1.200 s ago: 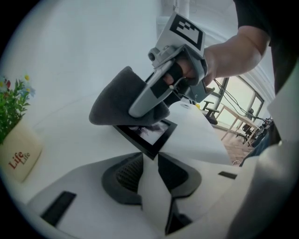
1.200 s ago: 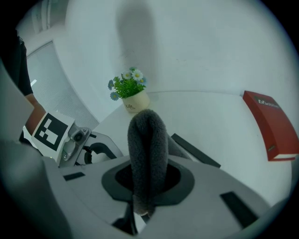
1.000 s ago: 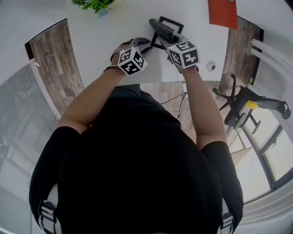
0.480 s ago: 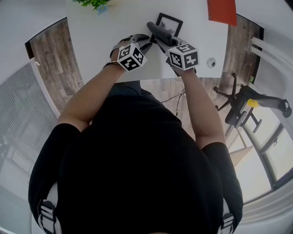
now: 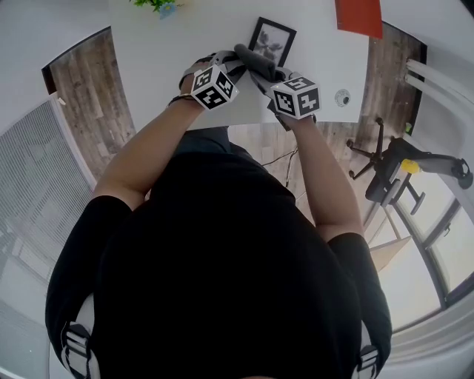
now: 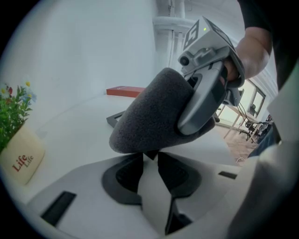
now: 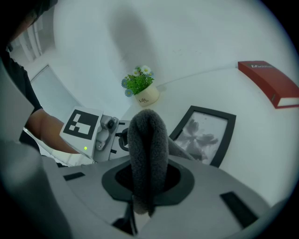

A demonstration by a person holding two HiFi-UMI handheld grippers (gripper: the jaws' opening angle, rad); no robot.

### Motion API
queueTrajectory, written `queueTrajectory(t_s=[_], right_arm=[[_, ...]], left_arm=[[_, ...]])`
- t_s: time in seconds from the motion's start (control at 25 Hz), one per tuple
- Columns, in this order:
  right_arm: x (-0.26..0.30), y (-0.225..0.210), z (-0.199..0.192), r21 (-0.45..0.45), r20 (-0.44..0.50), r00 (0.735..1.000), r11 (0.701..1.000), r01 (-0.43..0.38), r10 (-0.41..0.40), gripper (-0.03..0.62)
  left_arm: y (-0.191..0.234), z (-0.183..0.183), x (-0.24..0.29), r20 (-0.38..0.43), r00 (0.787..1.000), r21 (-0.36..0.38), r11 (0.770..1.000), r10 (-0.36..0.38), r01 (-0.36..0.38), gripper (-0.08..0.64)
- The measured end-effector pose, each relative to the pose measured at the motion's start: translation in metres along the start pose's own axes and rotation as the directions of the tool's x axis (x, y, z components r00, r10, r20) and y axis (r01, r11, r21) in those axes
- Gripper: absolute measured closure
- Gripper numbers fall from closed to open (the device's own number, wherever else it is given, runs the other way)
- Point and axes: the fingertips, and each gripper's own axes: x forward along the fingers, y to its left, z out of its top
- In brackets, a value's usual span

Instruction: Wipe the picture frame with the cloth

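A black picture frame (image 5: 272, 42) (image 7: 204, 134) lies flat on the white table (image 5: 185, 66). My right gripper (image 5: 265, 72) (image 7: 148, 156) is shut on a folded grey cloth (image 5: 253, 59) (image 7: 147, 130) (image 6: 149, 116), holding it just short of the frame's near left edge. The cloth hides the right fingertips. My left gripper (image 5: 231, 68) (image 6: 150, 156) sits close to the left of the cloth. Its jaws stand a little apart with nothing clearly between them, right under the cloth's lower end. In the left gripper view only a dark strip of the frame (image 6: 116, 119) shows beside the cloth.
A small potted plant (image 5: 155, 6) (image 7: 141, 88) (image 6: 16, 135) stands at the table's far left. A red book (image 5: 359, 16) (image 7: 271, 81) (image 6: 125, 91) lies at the far right. A small round fitting (image 5: 341, 98) sits near the right front edge. An office chair (image 5: 400, 170) stands on the floor to the right.
Both grippers have moved a little farther onto the table with the cloth. More of the frame now shows beyond the cloth.
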Motion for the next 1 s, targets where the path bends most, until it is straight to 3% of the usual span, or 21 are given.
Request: queueTrajectory(t_s=[0.16,0.36,0.52,0.68,0.88,1.0], right_arm=[[-0.01,0.007,0.006,-0.036,0.019,1.0,0.999,-0.006,0.006,0.546],[-0.039,-0.001,0.039,-0.071,0.108,0.994,0.997,0.031,-0.024,0.546],[-0.063,-0.027,0.076,-0.101,0.184,0.976,0.985,0.137,-0.117,0.546],[-0.087,-0.064,0.102,-0.105,0.223,0.942,0.955,0.278,-0.25,0.546],[-0.094,-0.098,0.113,-0.097,0.222,0.908,0.918,0.384,-0.356,0.546],[-0.085,-0.11,0.115,-0.142,0.2,0.895,0.892,0.43,-0.399,0.546]], left_arm=[[0.0,-0.001,-0.001,0.001,1.0,0.005,1.0,0.004,-0.004,0.454],[-0.001,0.0,-0.001,0.003,1.0,0.005,1.0,0.006,-0.006,0.454],[-0.001,-0.002,-0.003,0.003,1.0,0.009,1.0,0.011,-0.011,0.454],[-0.001,0.0,-0.002,0.004,1.0,0.009,1.0,0.011,-0.011,0.454],[-0.003,-0.001,-0.002,0.003,1.0,0.013,1.0,0.013,-0.013,0.454],[-0.002,-0.001,-0.002,0.004,1.0,0.017,1.0,0.012,-0.013,0.454]])
